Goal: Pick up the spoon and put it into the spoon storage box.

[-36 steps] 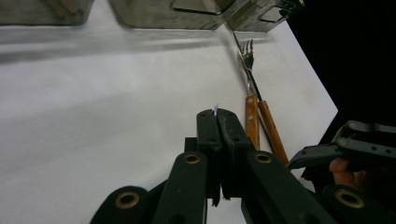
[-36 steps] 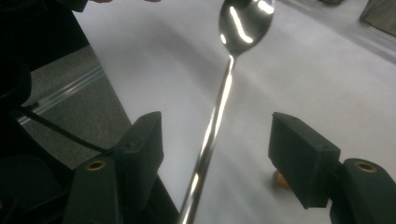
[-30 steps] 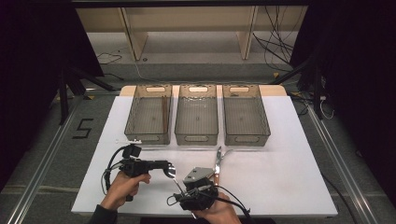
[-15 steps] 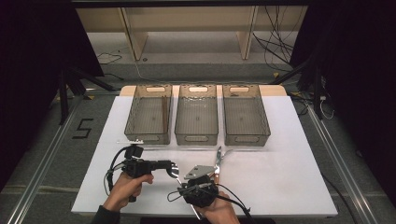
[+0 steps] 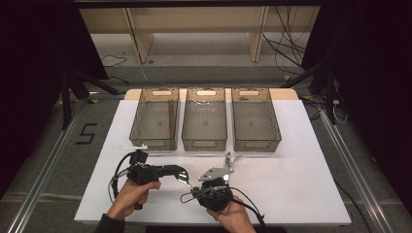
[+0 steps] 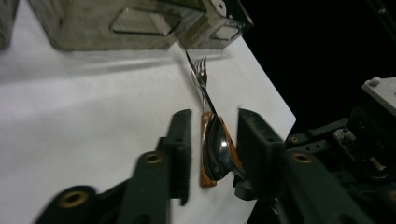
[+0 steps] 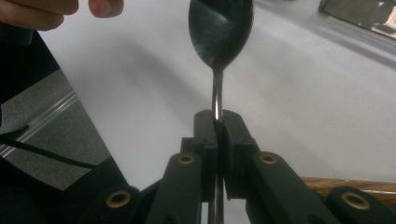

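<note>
**Spoon pinched by right gripper, bowl between left jaws**

Right gripper (image 5: 192, 186) sat low at the table's (image 5: 301, 194) near edge in the high view, held in the person's right hand (image 5: 232, 219), its jaws reaching left and clenched on a spoon (image 5: 183, 178). Left gripper (image 5: 180, 172) lay just beside it, held in the left hand (image 5: 131, 194), pointing right so that its tips met the spoon's bowl. Beyond them stood three bins (image 5: 204, 119) in a row, with a fork (image 5: 232, 159) lying between the grippers and the bins.

From the left gripper view, the left gripper (image 6: 212, 140) was released, its jaws spread apart with the spoon's (image 6: 219, 149) bowl between them, close against the right-hand jaw. A wooden handle (image 6: 205, 154) lay on the table below the bowl, and the fork (image 6: 201, 74) lay farther off toward the bins.

From the right gripper view, the right gripper (image 7: 217, 123) was clamped tight on the spoon's (image 7: 219, 28) thin stem, the bowl standing out past the jaw tips above the white tabletop. Fingertips (image 7: 105, 5) of the left hand showed at upper left.
</note>
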